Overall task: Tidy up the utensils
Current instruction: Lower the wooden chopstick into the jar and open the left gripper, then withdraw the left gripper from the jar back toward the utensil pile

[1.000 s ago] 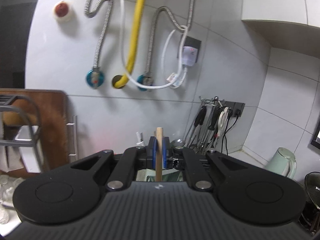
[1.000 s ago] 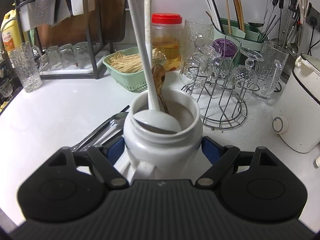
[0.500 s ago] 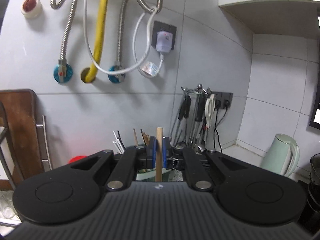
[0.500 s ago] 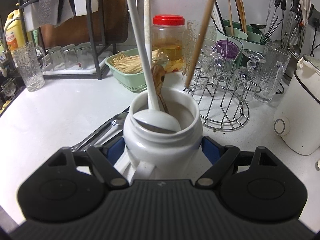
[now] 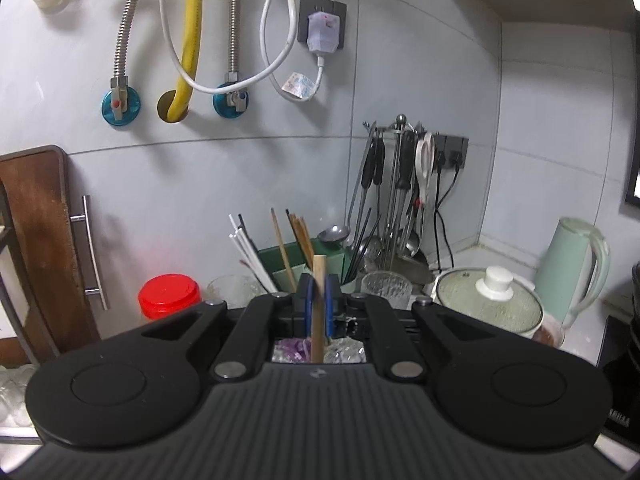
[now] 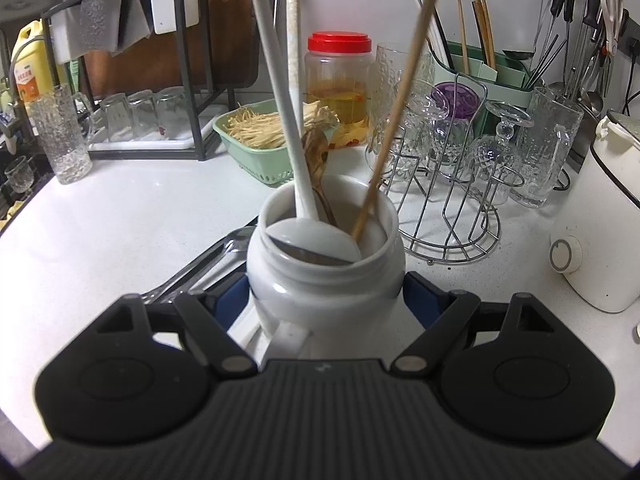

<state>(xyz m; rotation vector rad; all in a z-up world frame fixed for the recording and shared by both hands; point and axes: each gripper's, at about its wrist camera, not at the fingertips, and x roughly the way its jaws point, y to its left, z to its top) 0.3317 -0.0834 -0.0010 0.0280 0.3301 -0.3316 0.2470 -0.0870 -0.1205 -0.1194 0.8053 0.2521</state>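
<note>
Right gripper (image 6: 326,300) clamps its blue pads on the sides of the white ceramic jar (image 6: 324,276), which stands on the white worktop (image 6: 132,216). Inside the jar: a white ladle (image 6: 316,238), a wooden spoon (image 6: 316,156) and a long white handle (image 6: 294,64). Left gripper (image 5: 319,300) is pinched tight on a thin wooden chopstick (image 6: 400,96), and its lower tip sits inside the jar's mouth, to the right of the ladle. Metal spoons (image 6: 216,254) lie on the worktop, left of the jar.
</note>
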